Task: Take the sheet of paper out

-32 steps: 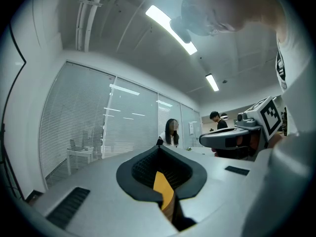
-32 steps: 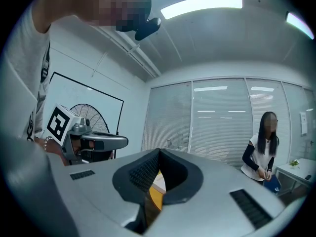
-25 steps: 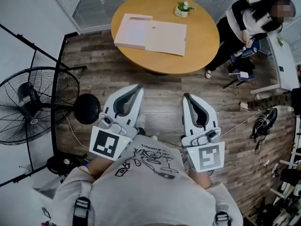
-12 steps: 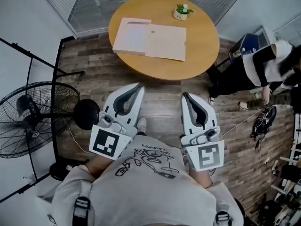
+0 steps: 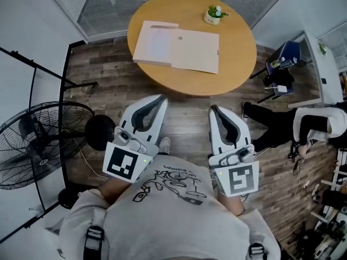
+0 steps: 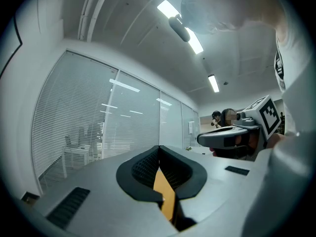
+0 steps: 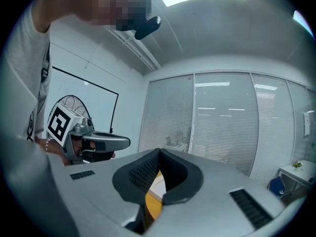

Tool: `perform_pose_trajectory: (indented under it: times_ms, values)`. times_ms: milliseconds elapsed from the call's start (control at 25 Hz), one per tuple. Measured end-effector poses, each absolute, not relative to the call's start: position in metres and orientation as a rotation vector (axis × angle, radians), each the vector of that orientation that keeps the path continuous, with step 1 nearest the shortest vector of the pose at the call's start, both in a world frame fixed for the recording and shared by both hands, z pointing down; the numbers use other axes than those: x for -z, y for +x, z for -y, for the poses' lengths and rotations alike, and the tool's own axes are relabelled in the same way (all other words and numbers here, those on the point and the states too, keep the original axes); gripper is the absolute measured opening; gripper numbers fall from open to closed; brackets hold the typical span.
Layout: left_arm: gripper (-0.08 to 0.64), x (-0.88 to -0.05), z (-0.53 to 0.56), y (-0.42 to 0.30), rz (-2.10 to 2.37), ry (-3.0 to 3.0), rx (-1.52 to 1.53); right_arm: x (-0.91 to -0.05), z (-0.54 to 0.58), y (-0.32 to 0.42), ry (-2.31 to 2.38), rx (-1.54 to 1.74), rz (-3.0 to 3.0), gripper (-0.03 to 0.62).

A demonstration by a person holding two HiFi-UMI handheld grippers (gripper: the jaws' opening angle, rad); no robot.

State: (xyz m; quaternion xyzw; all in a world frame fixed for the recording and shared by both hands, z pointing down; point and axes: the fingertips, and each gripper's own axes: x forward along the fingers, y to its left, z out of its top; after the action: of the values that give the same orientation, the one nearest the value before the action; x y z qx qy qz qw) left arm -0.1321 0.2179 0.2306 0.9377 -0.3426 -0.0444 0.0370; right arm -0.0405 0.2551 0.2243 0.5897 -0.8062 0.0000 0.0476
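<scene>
A flat beige folder (image 5: 179,49) lies on the round wooden table (image 5: 233,58), and its left part looks paler. I cannot make out a separate sheet of paper. Both grippers are held level over the wood floor, short of the table's near edge. My left gripper (image 5: 161,99) is shut with nothing in it; in the left gripper view its pads meet at the tip (image 6: 159,148). My right gripper (image 5: 214,110) is also shut and empty, with its pads together (image 7: 159,151). An orange strip of the table shows through the gap below each pair of pads.
A small potted plant (image 5: 214,14) stands at the table's far edge. A black floor fan (image 5: 38,145) on a stand is at the left. A person (image 5: 303,128) bends over at the right, near a blue chair (image 5: 284,56) and a white desk (image 5: 325,64).
The person at the right has walked away from the table, towards the lower right, and bent down. The fan has slid lower in the head view. Both grippers have stayed shut.
</scene>
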Motion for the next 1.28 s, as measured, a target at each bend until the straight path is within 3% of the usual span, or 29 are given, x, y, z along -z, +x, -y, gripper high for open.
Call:
perform_pose_trajectory:
  times_ms: [1280]
  values:
    - [0.020,-0.247,-0.185,-0.123,1.016,2.885,0.112,-0.245,-0.221,-0.032,1.825,-0.036,2.449,0.008]
